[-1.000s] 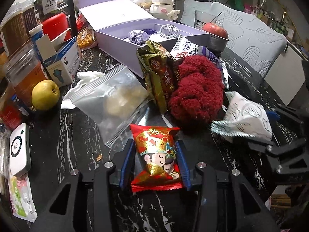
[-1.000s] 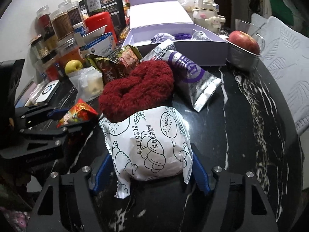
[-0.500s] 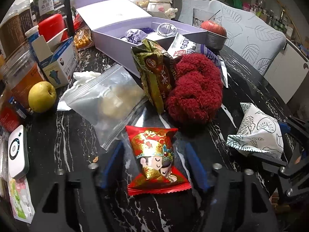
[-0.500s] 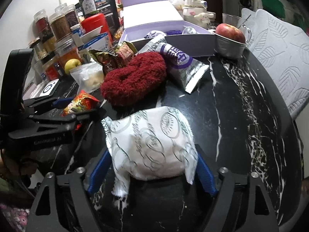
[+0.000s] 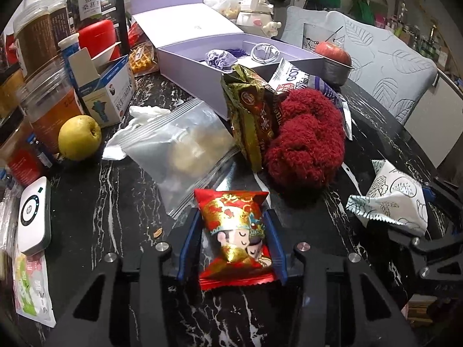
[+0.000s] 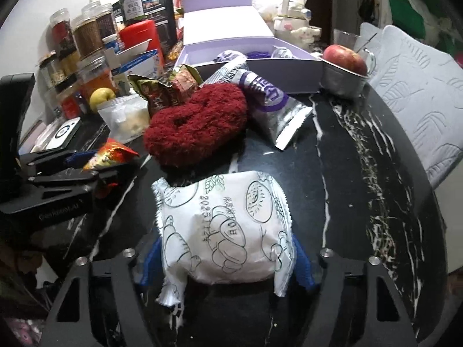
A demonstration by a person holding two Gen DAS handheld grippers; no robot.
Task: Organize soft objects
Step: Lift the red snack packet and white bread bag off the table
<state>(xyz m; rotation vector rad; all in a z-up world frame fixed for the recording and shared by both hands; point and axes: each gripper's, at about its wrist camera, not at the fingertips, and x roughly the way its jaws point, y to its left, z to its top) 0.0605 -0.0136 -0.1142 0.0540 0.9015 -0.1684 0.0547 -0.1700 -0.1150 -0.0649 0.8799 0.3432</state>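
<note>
A red snack packet (image 5: 235,231) with a cartoon face lies on the black marble table (image 5: 110,202) between the blue pads of my left gripper (image 5: 233,222); the jaws are closing and the pads press its sides. In the right wrist view a white bread packet (image 6: 222,231) with line drawings sits between the pads of my right gripper (image 6: 225,248), whose jaws are also closing onto it. A fluffy dark red soft item (image 5: 303,141) lies behind both, beside a green and gold snack bag (image 5: 251,112) and a clear zip bag (image 5: 185,150).
An open lilac box (image 5: 202,66) stands at the back, a purple and silver packet (image 6: 269,107) leaning on it. Jars, a carton (image 5: 107,86) and a yellow apple (image 5: 79,137) crowd the left. A metal bowl with a red apple (image 6: 344,57) sits right, a white device (image 5: 33,214) left.
Both grippers opened half a second ago, letting go of their packets, and have shut back onto them. The packets lie about where they were.
</note>
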